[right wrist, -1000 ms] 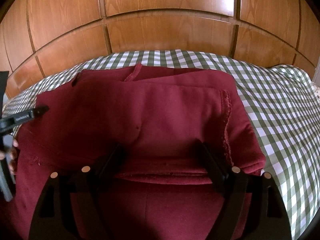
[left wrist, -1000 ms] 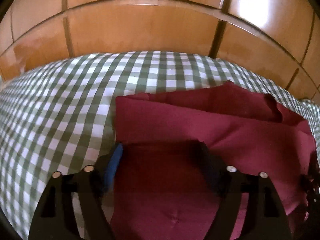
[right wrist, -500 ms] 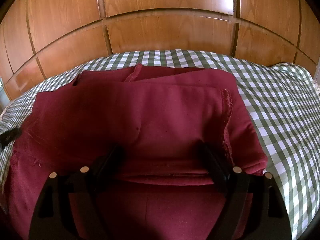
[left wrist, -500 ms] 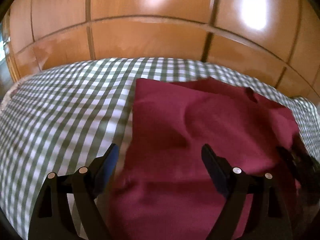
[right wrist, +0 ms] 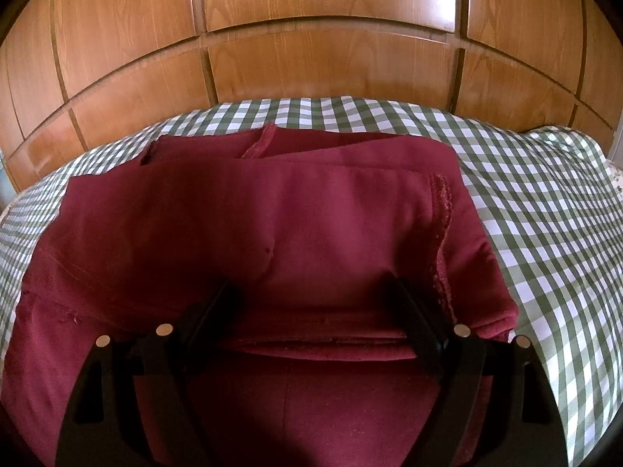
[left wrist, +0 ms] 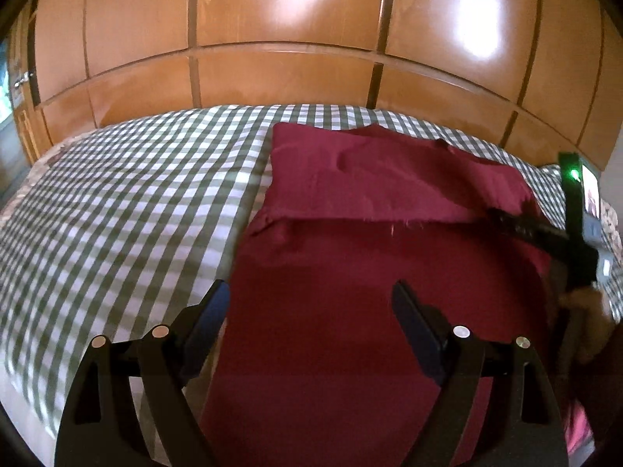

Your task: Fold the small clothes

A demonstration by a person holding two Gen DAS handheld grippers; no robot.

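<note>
Maroon garment [left wrist: 350, 272], one piece only, lies partly folded on the bed [left wrist: 117, 202], whose green-and-white checked cover shows on both sides of it. No container is in view. Beyond the bed stands a wall of wooden panels [right wrist: 311, 58]. Two claws are visible. The left claw [left wrist: 311, 303] hangs released over the garment's near left edge, nothing between its pads. The right claw [right wrist: 315, 299] is also spread wide, its fingers resting against the garment's folded near edge without pinching it. From the left view, the right claw [left wrist: 545, 233] sits at the garment's right side.
</note>
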